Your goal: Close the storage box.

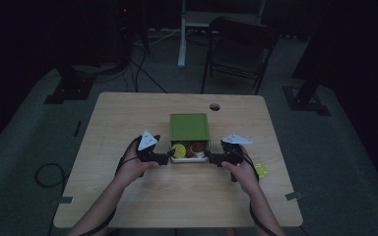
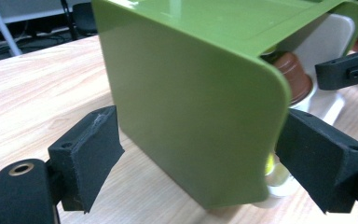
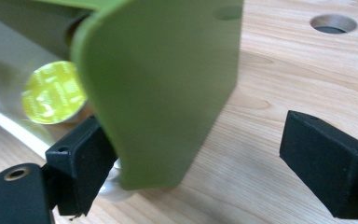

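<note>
The black padded jaws of the left tool [image 2: 198, 140] are standing wide apart, flanking the near end of the glossy green plastic cover [image 2: 191, 93]. No pad is seen pressing on it, so the tool is holding nothing. The right tool [image 3: 196, 140] is also gaping and empty. One of its jaws is sitting just beside the cover's edge and the other is hanging over the bare wooden surface [image 1: 177, 196].

The cover is lying at the middle of the surface. The white plastic tray [image 2: 326, 100] is protruding from its near end, exposing a brown coffee capsule [image 2: 296, 77] and a yellow-lidded capsule [image 3: 52, 92].

The step in hand appears to be separating the cover from the tray.
- One tool should be closing squarely on the cover's side wall, well back from the rounded corner, where the glossy plastic is likely to slip.
- The other should be bracing the tray's rim.
- The pull should be running level along the tray, so that the capsules are not tipping out.
</note>
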A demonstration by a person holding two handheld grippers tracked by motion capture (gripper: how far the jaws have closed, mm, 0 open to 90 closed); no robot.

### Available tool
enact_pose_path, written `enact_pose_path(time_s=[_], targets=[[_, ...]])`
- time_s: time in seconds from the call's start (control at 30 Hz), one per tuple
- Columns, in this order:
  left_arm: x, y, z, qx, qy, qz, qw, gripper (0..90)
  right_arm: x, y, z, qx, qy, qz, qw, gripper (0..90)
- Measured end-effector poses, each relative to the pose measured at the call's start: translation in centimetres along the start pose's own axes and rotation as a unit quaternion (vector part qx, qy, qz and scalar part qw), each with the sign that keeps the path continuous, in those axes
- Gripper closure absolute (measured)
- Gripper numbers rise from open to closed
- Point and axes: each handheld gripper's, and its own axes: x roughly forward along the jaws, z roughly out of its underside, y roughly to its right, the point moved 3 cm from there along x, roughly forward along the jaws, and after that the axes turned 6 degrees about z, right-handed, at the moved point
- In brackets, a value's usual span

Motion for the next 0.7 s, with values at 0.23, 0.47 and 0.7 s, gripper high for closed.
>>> enact_pose_path(time_s=[0.23, 0.47, 0.7], targets=[[-0.5, 0.6, 0.0, -0.013, 0.001, 0.008, 0.9999, 14.6, -0.4, -0.6, -0.1, -0.022, 0.009, -0.007, 0.9997, 11.3], [-0.7, 1.1, 0.1, -0.018, -0.002, 0.015, 0.9997, 14.5, -0.6, -0.4, 0.1, -0.016, 0.004, 0.005, 0.9999, 11.3], [-1.5, 1.0, 0.4, -0.009, -0.007, 0.003, 0.9999, 14.5, -1.0, -0.2, 0.6, -0.023, -0.002, 0.013, 0.9997, 11.3]])
